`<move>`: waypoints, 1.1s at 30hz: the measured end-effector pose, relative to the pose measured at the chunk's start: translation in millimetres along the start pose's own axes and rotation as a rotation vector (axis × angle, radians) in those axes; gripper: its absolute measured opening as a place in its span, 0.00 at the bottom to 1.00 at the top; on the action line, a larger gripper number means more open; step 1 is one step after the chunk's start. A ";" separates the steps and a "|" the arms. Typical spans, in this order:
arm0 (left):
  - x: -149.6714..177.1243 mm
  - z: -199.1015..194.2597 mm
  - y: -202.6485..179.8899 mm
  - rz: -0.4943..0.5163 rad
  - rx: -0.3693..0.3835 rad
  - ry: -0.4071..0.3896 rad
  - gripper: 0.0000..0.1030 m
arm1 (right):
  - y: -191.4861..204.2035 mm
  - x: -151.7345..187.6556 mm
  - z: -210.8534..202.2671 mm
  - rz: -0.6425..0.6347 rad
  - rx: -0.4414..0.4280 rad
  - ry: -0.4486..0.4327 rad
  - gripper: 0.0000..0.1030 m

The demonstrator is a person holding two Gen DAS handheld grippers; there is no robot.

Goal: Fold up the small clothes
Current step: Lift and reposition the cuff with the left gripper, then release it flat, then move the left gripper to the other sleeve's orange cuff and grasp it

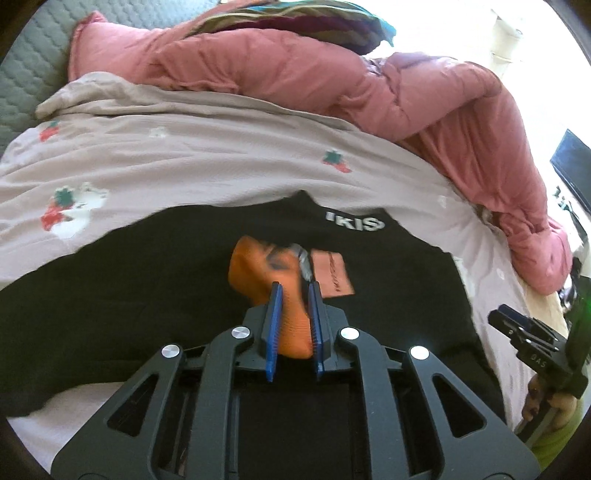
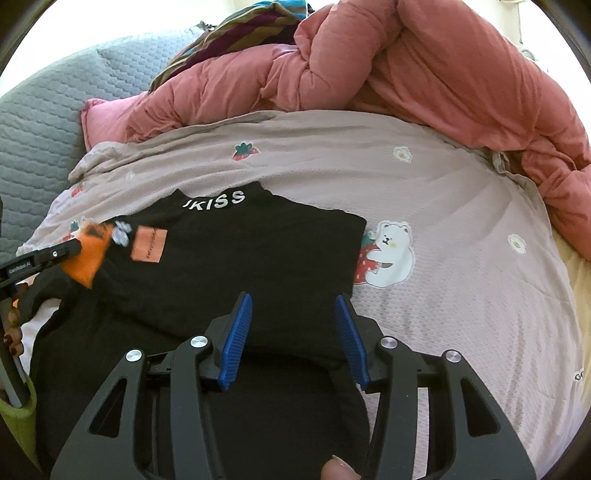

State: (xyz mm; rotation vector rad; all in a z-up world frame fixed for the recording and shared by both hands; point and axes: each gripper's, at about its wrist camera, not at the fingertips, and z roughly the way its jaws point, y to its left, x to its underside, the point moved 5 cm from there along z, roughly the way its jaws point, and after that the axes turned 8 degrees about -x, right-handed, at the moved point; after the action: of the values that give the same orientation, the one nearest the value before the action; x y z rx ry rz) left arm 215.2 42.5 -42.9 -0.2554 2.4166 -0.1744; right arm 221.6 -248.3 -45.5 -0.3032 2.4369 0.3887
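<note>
A black top (image 2: 236, 258) with white "UKISS" lettering on its collar and an orange patch (image 2: 149, 244) lies flat on the bed sheet. In the left wrist view my left gripper (image 1: 295, 286) is shut on an orange ribbed piece of cloth (image 1: 258, 269), lifted over the top's chest; it looks like a sleeve end. The right wrist view shows the same orange cloth (image 2: 88, 258) at the far left, in the left gripper (image 2: 55, 254). My right gripper (image 2: 292, 297) stands open just over the top's lower right part, nothing pinched between its blue pads (image 2: 238, 332). It also appears as the right gripper (image 1: 524, 328) at the left view's edge.
The sheet (image 2: 461, 229) is pale mauve with strawberry and bear prints. A bunched pink duvet (image 2: 424, 74) borders it at the back and right. A grey quilted pad (image 2: 40, 122) lies at the left, striped cloth (image 2: 229, 33) behind. A thumb (image 2: 336, 469) shows at the bottom.
</note>
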 end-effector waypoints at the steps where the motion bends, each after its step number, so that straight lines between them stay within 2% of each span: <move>1: -0.2 -1.1 7.6 -0.010 -0.017 -0.006 0.07 | 0.9 -0.2 1.3 -0.003 0.000 0.002 0.45; 5: 0.1 -3.4 18.9 0.001 -0.073 -0.021 0.07 | 5.9 -1.3 7.0 -0.014 0.000 0.010 0.45; 10: 3.6 3.4 -8.0 0.066 -0.035 -0.011 0.07 | 16.1 -5.1 14.0 -0.039 -0.003 0.020 0.45; 12: 9.1 16.9 -19.4 0.087 -0.020 0.029 0.07 | 22.1 -7.3 16.5 -0.055 -0.008 0.020 0.45; 14: 18.5 31.8 -21.2 0.105 -0.039 0.080 0.07 | 28.9 -10.1 20.9 -0.076 -0.015 0.026 0.45; 16: 30.1 45.7 -15.8 0.111 -0.070 0.128 0.09 | 32.3 -12.1 25.6 -0.086 -0.016 0.034 0.45; 18: 37.6 52.8 -9.7 0.097 -0.067 0.150 0.11 | 35.2 -13.2 30.1 -0.095 -0.020 0.041 0.45; 24: 39.5 50.7 0.6 0.064 -0.020 0.146 0.13 | 29.4 -5.1 53.7 -0.079 -0.020 0.101 0.47; 28: 39.0 50.0 2.0 0.056 -0.011 0.146 0.13 | 7.8 13.0 73.1 -0.023 0.044 0.187 0.47; 33: 38.7 49.5 2.5 0.053 -0.009 0.146 0.14 | 4.1 17.1 72.4 0.001 0.026 0.179 0.48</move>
State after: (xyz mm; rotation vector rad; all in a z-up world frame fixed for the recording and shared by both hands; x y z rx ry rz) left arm 218.6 33.2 -105.0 -0.1876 2.5663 -0.1634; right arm 247.9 -221.3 -109.7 -0.3383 2.6148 0.3428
